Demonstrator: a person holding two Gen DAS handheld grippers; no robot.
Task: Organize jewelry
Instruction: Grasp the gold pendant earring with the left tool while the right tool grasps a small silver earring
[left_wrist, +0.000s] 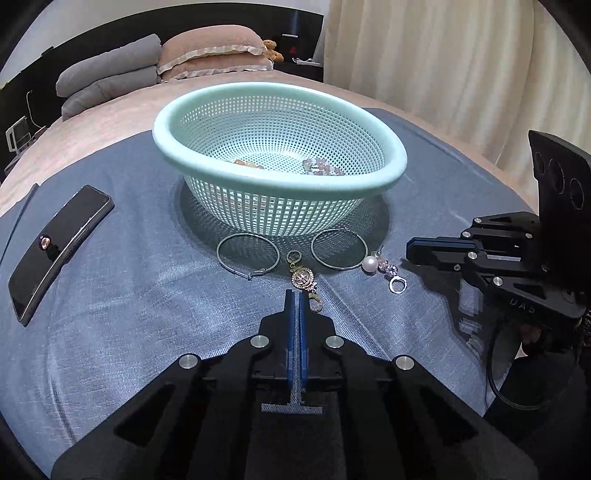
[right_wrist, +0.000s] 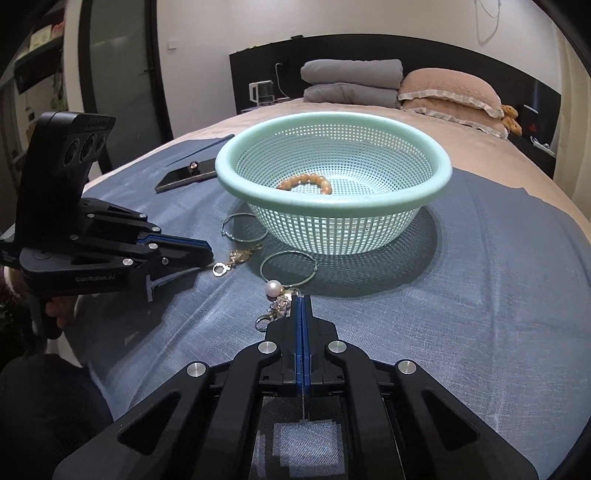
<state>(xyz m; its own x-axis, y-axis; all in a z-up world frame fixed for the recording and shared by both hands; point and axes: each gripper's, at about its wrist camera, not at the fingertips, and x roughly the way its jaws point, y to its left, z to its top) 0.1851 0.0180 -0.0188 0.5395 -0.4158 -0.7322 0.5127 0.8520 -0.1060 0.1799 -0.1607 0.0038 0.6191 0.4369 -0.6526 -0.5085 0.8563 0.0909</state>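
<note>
A mint-green mesh basket (left_wrist: 369, 181) (right_wrist: 439, 184) stands on a blue cloth and holds a bead bracelet (right_wrist: 308, 182) and another beaded piece (left_wrist: 323, 168). In front of it lie two thin hoop earrings (left_wrist: 248, 254) (left_wrist: 339, 249), a gold charm pendant (left_wrist: 304, 278) (right_wrist: 240, 256) and a pearl charm (left_wrist: 380, 266) (right_wrist: 275, 295). My left gripper (left_wrist: 295, 295) (right_wrist: 208, 253) is shut and empty, its tips just short of the gold pendant. My right gripper (right_wrist: 303, 301) (left_wrist: 410, 251) is shut and empty, its tips beside the pearl charm.
A black phone (left_wrist: 55, 251) (right_wrist: 186, 175) lies on the cloth left of the basket. The blue cloth (left_wrist: 147, 332) covers a bed with pillows (left_wrist: 214, 51) and folded grey blankets (right_wrist: 351, 81) at the far end. Curtains (left_wrist: 461, 55) hang at the right.
</note>
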